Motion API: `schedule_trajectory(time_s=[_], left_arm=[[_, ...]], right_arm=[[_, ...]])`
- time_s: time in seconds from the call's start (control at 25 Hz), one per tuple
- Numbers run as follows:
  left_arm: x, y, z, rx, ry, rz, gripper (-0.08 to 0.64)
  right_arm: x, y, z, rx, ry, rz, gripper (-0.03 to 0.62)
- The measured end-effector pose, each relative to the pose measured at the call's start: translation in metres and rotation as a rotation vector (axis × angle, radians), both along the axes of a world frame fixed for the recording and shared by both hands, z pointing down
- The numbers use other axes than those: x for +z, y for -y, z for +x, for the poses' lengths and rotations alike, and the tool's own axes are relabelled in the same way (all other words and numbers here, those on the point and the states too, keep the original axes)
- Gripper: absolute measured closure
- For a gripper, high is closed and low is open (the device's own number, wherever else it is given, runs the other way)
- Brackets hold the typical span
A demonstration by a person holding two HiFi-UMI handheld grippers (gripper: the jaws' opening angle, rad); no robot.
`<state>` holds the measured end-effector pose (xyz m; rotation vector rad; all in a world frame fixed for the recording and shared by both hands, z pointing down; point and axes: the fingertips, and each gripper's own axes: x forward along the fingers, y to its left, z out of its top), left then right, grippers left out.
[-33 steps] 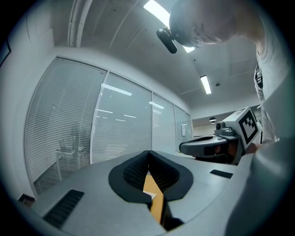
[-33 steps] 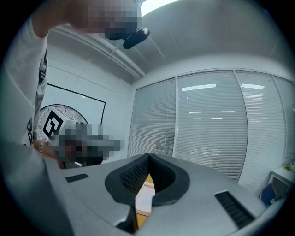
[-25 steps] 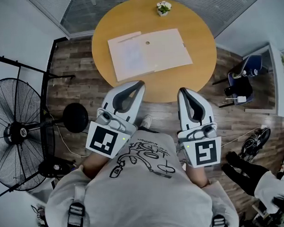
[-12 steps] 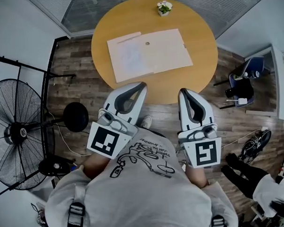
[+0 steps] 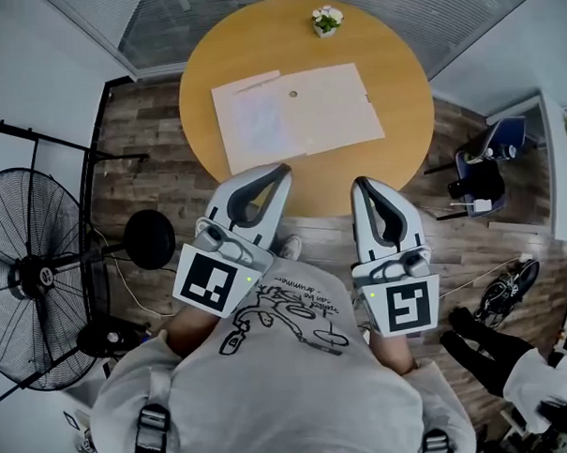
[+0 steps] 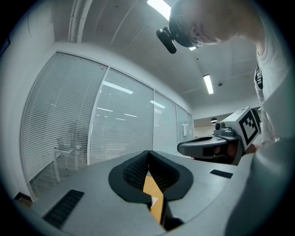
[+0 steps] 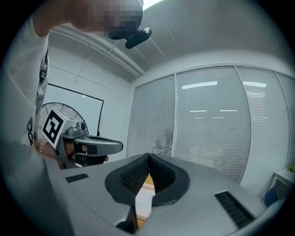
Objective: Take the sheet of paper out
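Observation:
A tan paper folder (image 5: 330, 104) lies flat on the round wooden table (image 5: 393, 160), with a white sheet of paper (image 5: 251, 126) showing at its left side. My left gripper (image 5: 283, 167) is at the table's near edge, just short of the sheet, shut with nothing in it. My right gripper (image 5: 360, 182) is beside it at the same edge, also shut and empty. In the left gripper view the left gripper (image 6: 148, 152) has its tips closed together. The right gripper view shows the right gripper (image 7: 149, 156) closed the same way.
A small potted flower (image 5: 325, 20) stands at the table's far edge. On the floor to the left stand a big fan (image 5: 32, 279) and a black round stand base (image 5: 151, 238). A dark chair with bags (image 5: 483, 170) is at the right. Glass walls with blinds lie beyond the table.
Both grippers, still shut, have edged forward together, so their tips now reach a little further over the table's near edge.

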<state>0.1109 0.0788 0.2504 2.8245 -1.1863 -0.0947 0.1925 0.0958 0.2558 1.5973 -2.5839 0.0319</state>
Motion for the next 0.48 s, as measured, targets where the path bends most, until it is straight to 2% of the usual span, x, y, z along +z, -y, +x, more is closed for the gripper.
schedule_trajectory(time_s=[0.48], left_arm=[[0.003, 0.04, -0.011, 0.001, 0.002, -0.003, 0.538]], right_arm=[[0.0, 0.04, -0.011, 0.005, 0.011, 0.006, 0.584]])
